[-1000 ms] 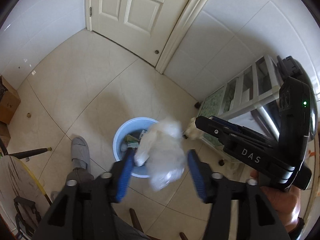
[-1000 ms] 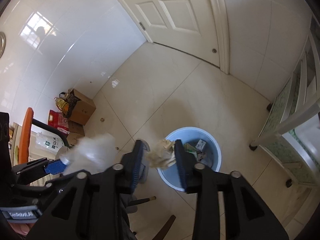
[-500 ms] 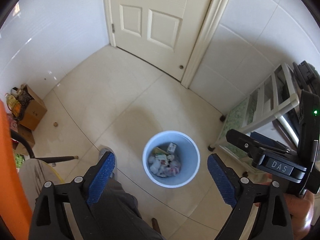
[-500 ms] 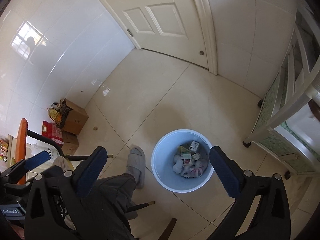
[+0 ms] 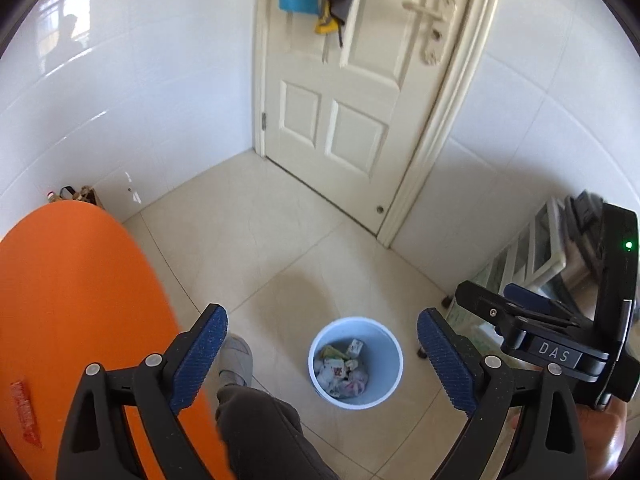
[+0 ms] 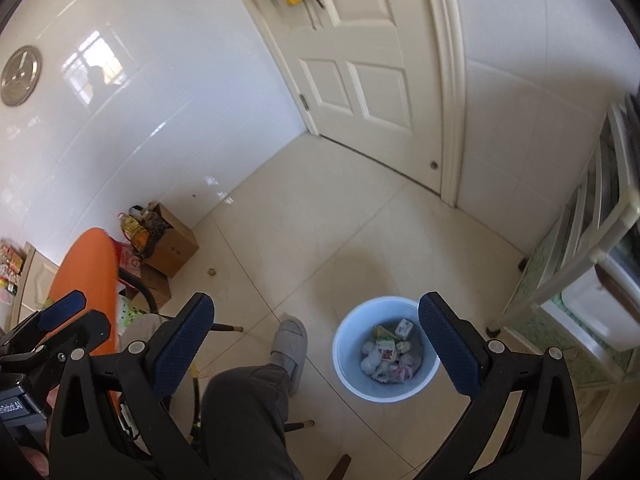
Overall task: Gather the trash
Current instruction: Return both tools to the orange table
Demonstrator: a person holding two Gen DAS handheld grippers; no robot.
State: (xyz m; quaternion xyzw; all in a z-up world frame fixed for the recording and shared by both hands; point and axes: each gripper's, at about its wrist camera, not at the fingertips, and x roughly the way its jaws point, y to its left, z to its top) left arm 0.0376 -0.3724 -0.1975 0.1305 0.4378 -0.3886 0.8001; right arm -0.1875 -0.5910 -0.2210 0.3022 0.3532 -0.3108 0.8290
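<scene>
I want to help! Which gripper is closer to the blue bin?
Right, slightly. Both hang open above the blue bin; it looks bigger from the right gripper than from the left gripper.

The letters "DAS" are showing in pale print on the right gripper (image 5: 554, 354); printing on trash in the bin stays unreadable
</scene>
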